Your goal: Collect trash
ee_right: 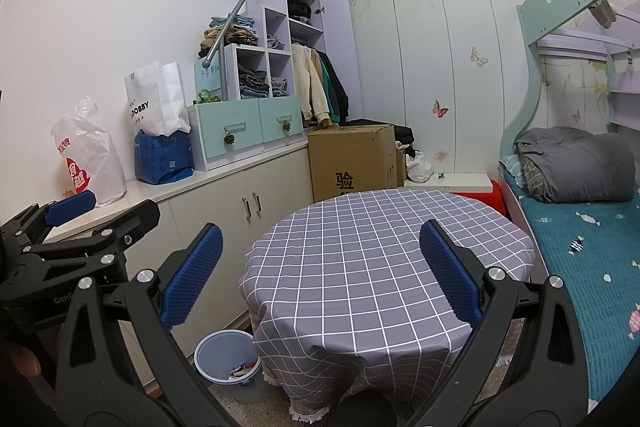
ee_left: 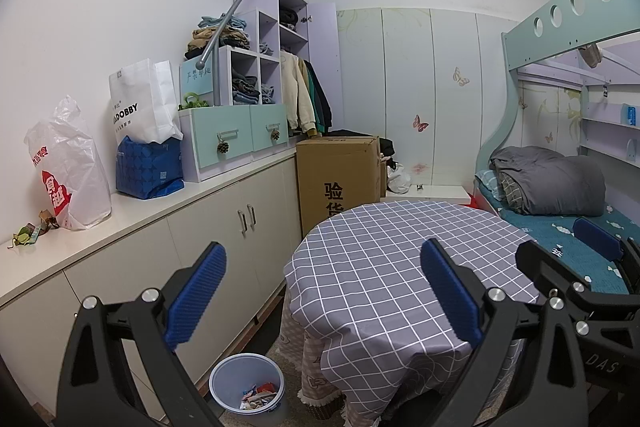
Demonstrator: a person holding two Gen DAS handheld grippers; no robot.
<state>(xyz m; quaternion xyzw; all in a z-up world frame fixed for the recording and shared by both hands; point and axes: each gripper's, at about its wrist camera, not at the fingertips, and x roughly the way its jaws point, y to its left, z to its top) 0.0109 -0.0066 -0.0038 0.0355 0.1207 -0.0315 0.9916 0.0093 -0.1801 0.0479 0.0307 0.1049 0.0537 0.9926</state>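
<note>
A pale blue bin (ee_left: 247, 382) stands upright on the floor beside the table, open-topped, with mixed scraps (ee_left: 258, 397) (paper, wrappers) at its bottom.

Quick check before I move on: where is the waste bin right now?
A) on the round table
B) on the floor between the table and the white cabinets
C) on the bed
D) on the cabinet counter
B: the waste bin stands on the floor beside the table, by the white cabinets, scraps inside.

bin (ee_right: 228, 367) rim: behind tablecloth (ee_right: 360, 267) | scraps (ee_left: 256, 397): too small
</note>
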